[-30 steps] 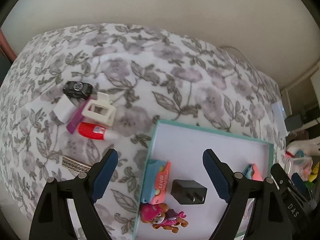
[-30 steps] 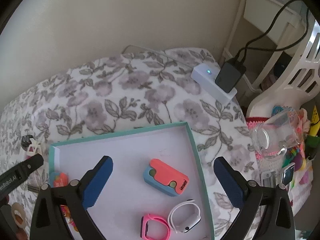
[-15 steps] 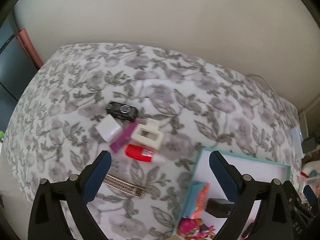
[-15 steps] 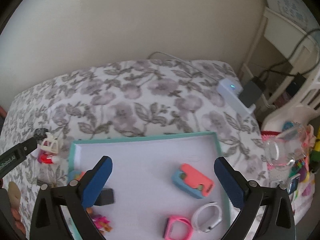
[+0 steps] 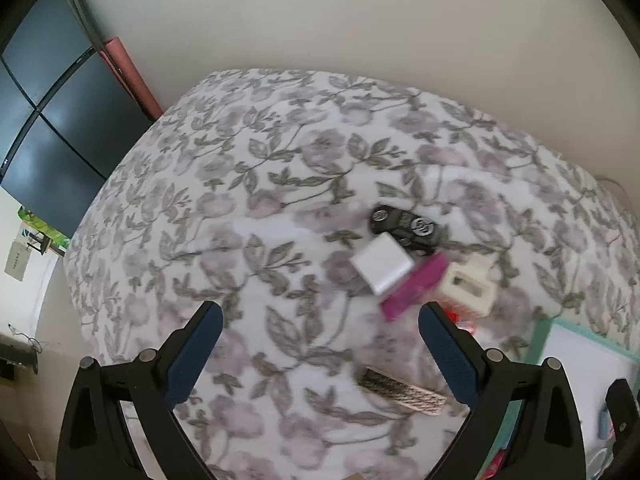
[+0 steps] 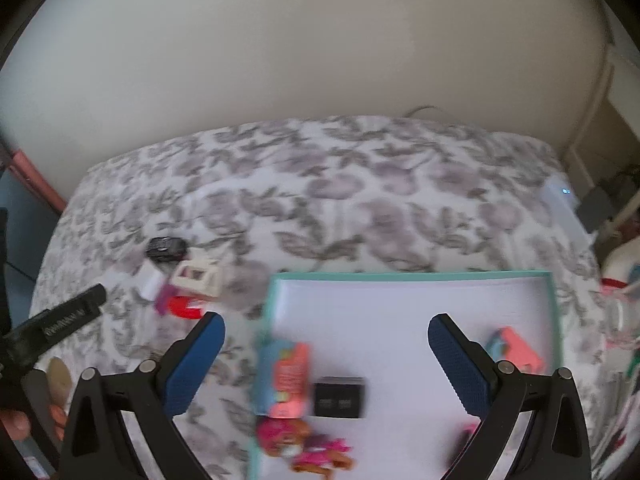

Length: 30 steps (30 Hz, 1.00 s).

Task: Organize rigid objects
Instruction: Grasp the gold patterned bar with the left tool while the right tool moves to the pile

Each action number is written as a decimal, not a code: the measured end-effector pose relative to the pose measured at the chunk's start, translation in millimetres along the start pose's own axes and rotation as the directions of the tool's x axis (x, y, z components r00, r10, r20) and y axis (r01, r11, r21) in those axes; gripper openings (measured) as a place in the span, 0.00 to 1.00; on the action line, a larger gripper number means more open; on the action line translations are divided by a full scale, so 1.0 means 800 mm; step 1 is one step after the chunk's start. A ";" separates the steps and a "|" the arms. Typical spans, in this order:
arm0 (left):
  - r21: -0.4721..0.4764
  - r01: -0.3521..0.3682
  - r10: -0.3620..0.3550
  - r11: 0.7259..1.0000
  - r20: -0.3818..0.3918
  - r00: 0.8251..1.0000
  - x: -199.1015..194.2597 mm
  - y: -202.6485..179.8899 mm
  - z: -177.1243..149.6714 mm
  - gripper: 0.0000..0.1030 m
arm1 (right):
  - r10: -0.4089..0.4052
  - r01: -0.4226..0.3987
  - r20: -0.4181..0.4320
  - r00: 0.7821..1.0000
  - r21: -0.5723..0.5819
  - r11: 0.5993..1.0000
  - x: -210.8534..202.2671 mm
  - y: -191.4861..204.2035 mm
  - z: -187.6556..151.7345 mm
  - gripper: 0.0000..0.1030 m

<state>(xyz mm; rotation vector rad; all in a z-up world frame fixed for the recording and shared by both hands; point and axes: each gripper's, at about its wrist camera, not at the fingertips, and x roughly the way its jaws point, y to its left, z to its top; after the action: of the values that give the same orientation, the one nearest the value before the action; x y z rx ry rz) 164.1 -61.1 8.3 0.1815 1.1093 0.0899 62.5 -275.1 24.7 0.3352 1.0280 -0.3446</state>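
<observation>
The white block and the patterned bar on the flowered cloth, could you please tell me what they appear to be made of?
The white block looks like smooth moulded plastic: flat faces, rounded corners, an even matt-to-satin white. The patterned bar could be metal or hard plastic: it is flat with a fine light-and-dark pattern, but blur leaves that open. The flowered cloth looks like soft printed fabric.

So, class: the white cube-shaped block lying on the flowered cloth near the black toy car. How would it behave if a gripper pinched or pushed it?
The white block looks boxy and stiff, so it should probably slide, not roll. Its smooth faces may slip between pads. It touches the purple bar, so pushing it would likely shift that too.
</observation>
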 end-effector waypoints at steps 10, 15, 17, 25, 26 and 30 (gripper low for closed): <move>0.056 0.119 -0.108 0.991 -0.163 0.981 0.052 -0.011 -0.034 0.96 | -0.013 0.012 -0.055 0.998 -0.013 1.000 0.038 0.028 -0.008 1.00; 0.152 0.215 -0.180 0.965 -0.217 0.959 0.065 -0.047 -0.054 0.96 | -0.005 0.007 -0.063 0.998 0.036 0.999 0.042 0.012 -0.008 1.00; 0.202 0.225 -0.180 0.953 -0.222 0.958 0.067 -0.062 -0.060 0.96 | -0.004 0.007 -0.063 0.998 0.042 0.999 0.042 0.009 -0.007 1.00; 0.281 0.216 -0.146 0.935 -0.248 0.958 0.079 -0.093 -0.081 0.94 | 0.003 0.000 -0.084 0.996 0.046 0.999 0.052 0.014 -0.007 1.00; 0.272 0.226 -0.157 0.935 -0.253 0.955 0.082 -0.091 -0.080 0.94 | 0.005 -0.001 -0.085 0.996 0.047 0.999 0.053 0.015 -0.007 1.00; 0.246 0.274 -0.204 0.930 -0.274 0.940 0.085 -0.089 -0.083 0.81 | 0.005 0.000 -0.089 0.996 0.048 0.999 0.056 0.017 -0.008 1.00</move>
<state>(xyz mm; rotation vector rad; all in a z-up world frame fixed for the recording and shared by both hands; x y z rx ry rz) 133.4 -113.0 -94.1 0.2919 1.3815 -0.2747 84.9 -265.3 -16.2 0.3980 1.1079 -0.3550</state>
